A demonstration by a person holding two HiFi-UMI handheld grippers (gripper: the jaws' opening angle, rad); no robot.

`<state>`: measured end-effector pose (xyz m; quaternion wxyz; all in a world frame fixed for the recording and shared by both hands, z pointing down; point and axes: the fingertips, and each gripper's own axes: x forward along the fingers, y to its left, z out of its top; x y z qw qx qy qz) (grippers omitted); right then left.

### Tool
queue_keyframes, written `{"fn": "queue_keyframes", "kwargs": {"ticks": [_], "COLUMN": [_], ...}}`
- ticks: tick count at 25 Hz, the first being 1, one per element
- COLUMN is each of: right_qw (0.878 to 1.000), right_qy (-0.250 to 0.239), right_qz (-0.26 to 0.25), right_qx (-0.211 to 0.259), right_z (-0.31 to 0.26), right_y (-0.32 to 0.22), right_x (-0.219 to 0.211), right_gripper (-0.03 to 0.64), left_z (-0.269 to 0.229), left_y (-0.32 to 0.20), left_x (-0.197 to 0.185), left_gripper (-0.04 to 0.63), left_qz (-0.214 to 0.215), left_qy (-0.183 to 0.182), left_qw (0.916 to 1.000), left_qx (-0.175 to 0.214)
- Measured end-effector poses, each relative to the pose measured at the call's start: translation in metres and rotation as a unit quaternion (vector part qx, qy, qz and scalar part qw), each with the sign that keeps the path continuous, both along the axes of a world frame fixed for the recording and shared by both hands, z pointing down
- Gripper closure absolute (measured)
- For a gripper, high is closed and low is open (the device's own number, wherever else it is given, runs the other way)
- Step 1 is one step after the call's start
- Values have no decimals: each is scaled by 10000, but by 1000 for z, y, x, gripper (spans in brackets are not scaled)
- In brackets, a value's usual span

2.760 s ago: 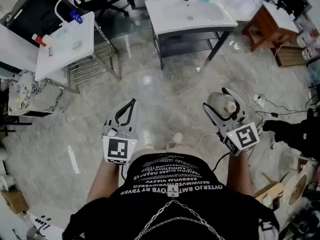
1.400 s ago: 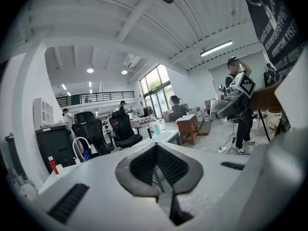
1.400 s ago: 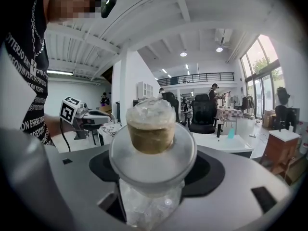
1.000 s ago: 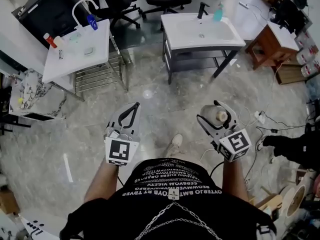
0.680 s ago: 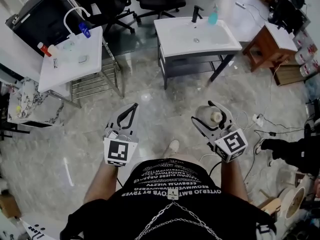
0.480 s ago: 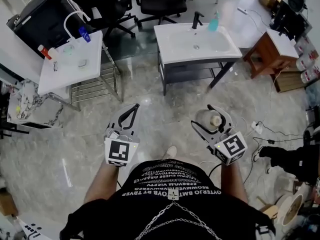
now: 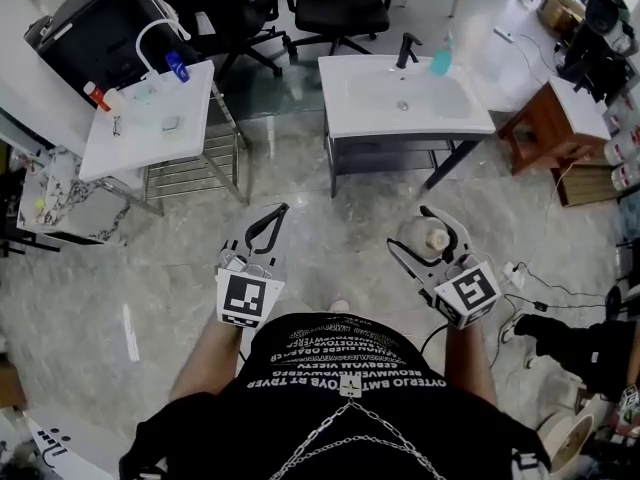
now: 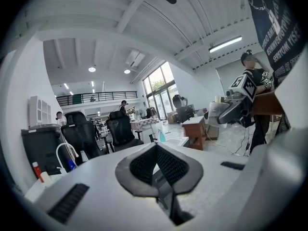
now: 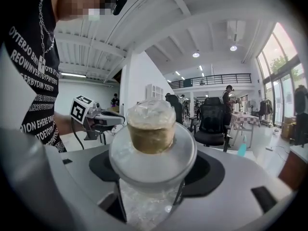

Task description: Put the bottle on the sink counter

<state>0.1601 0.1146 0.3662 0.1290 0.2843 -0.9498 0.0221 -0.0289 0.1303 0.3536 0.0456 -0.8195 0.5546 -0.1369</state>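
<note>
The right gripper grips the bottle lengthwise, cap toward the hand. The sink counter lies ahead, well apart, nearer it than the closed, empty left gripper.

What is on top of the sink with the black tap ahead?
A black tap and a blue-green bottle stand at the back edge of the sink; a drain shows in the basin. The countertop covers most of what lies beneath.
</note>
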Motion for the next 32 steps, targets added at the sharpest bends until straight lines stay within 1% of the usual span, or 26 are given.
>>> {"fn": "queue_keyframes", "kwargs": {"ticks": [7,10,13,16,25,32], "right_qw": [9999,9999,9997,9994,9991,9995], "right_qy": [17,-44,-134,-80,-12,48], "right_qz": [-72,-57,47,156,310,272], "right_qx": [-127,-135,-198,-300,-279,-182], "right_z": [2,6,10,14,7,3], "right_y": [-27,-40,-57,-77,-157,-211], "right_x": [-19,-27,-32,-40,-73,-109], "right_gripper": [281,281,281,281,281,281], "left_z": [8,9,10,8,13,10], "left_y": [-17,-35,-62,-89,-177,-239], "left_x": [-24,-30,-29,-31,-68,-92], "left_gripper": [589,589,589,589,589,589], "left_qz": [-151,-102,100,273,436,632], "left_qy": [73,90,67,37,70,88], "left_qw": [9998,9998,9999,9996,9988,9978], "left_qx": [-147,-128,-81,-75,-213,-152]}}
